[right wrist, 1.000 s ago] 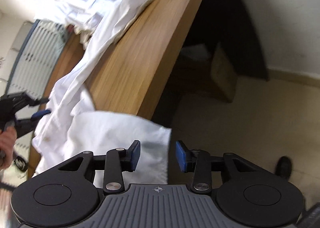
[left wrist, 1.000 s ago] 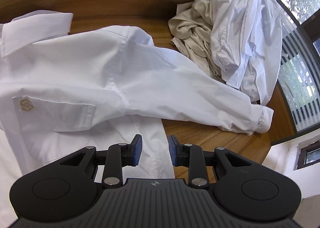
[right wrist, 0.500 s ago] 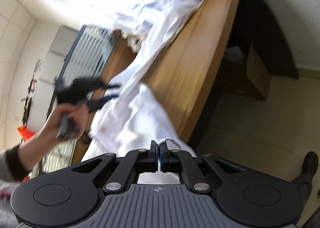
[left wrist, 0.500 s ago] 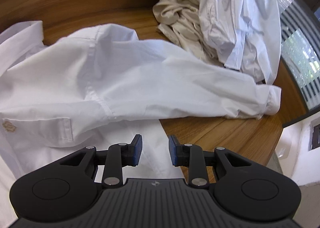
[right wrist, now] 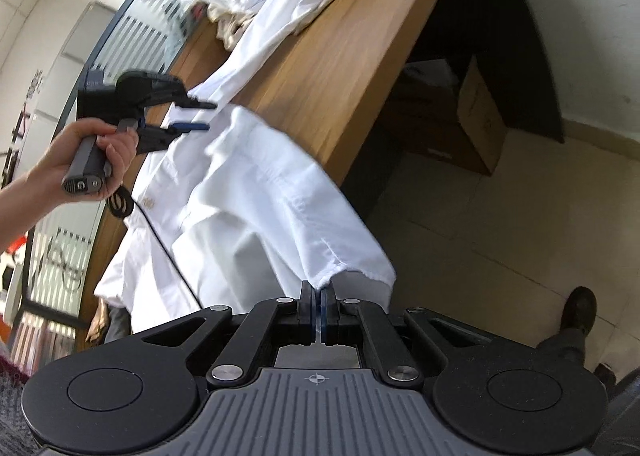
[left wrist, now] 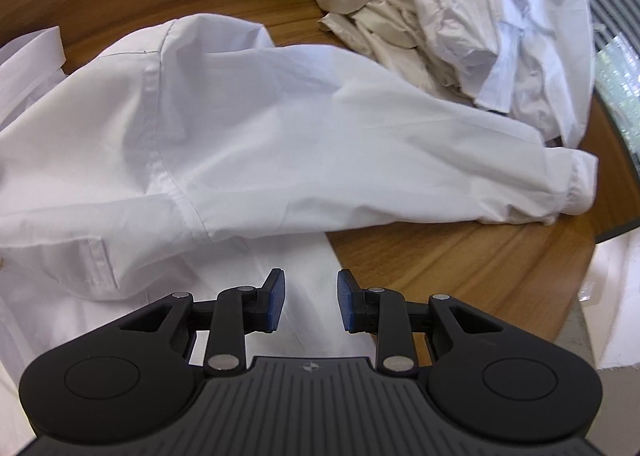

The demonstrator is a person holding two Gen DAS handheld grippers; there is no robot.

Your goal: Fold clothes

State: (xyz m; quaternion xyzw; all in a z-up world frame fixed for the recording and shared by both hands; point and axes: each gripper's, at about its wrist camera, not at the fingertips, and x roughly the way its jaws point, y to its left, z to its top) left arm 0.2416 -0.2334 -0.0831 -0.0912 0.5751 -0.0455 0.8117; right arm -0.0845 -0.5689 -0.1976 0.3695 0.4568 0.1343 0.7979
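White shirt (left wrist: 248,144) lies spread on the wooden table (left wrist: 460,268), chest pocket up, collar at the table's far-left part in the left wrist view. One sleeve runs out from the shirt body toward the table's right edge; its cuff (left wrist: 576,184) stops near that edge but on the wood. Bare wood shows btwn that sleeve and the near rim, just beside the shirt's side hem.

Left gripper (left wrist: 311,306) hangs over the shirt's lower body close to the side hem, pointing steeply down; jaws partly open, nothing btwn the blue pads, cloth only beneath them. In the right wrist view a hand (right wrist: 86,160) holds it by the handle, w/ a black cable (right wrist: 168,248) trailing across the shirt.

Right gripper (right wrist: 319,314) is off the table's near edge, jaws pinched tight on the shirt's hem, a bit of white fabric caught btwn the pads. From there the cloth drapes over the table edge.

Pile of clothes (left wrist: 472,16), beige and white, sits on the table's far-right part, touching the upper side of the outstretched sleeve. Below the table: cardboard box (right wrist: 460,112) on the tiled floor (right wrist: 500,236), and a shoe (right wrist: 578,310) near the right gripper.
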